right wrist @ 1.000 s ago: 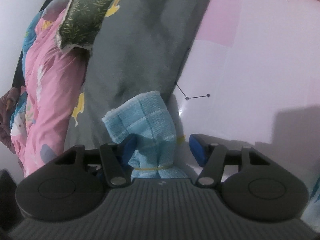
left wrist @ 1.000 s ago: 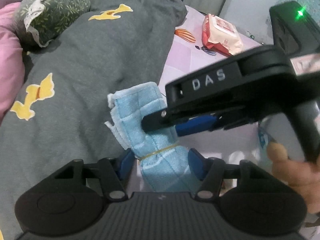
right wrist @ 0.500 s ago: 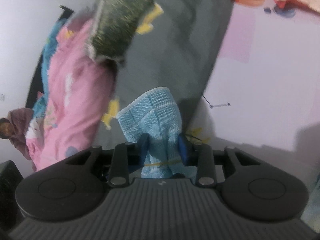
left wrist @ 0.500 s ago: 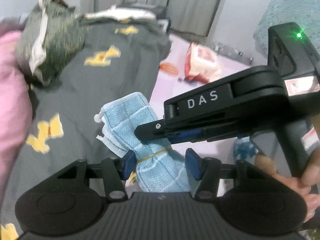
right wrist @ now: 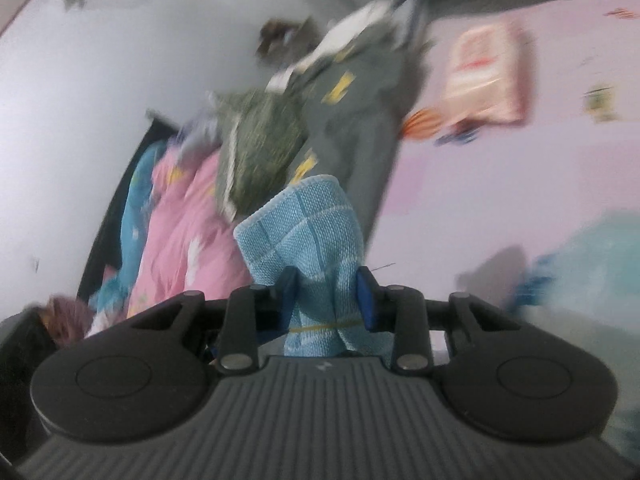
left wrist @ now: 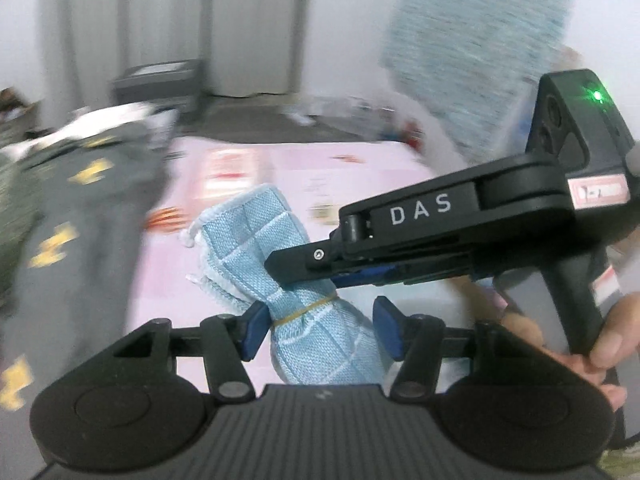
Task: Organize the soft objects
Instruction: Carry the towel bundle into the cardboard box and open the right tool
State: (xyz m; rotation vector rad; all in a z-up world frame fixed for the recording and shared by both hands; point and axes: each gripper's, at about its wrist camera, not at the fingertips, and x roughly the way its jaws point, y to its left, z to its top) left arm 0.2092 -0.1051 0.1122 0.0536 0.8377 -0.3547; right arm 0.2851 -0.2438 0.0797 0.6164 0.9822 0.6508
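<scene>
Light blue woven cloth (left wrist: pixel 276 268), rolled into a bundle and cinched by a thin yellow rubber band (left wrist: pixel 304 307), sits low in the middle of the left wrist view, raised above the pink bed sheet (left wrist: pixel 360 172). The left hand-held gripper (left wrist: pixel 320 334) has its blue pads spread to either side of the bundle's lower part; the left pad touches the cloth at the band, the right pad stands just clear of it. The right hand-held gripper (left wrist: pixel 316 276) reaches in from the right of the frame, marked "DAS", and pinches the cloth just above the band; a green light glows on its body at the upper right. In the right wrist view the same cloth (right wrist: pixel 308 236) rises between the two blue pads of the right hand-held gripper (right wrist: pixel 326 296), pressed from both sides. A grey quilt with yellow prints (right wrist: pixel 356 120) lies blurred in the upper centre there, and a pink quilt (right wrist: pixel 188 240) lies at the left.
</scene>
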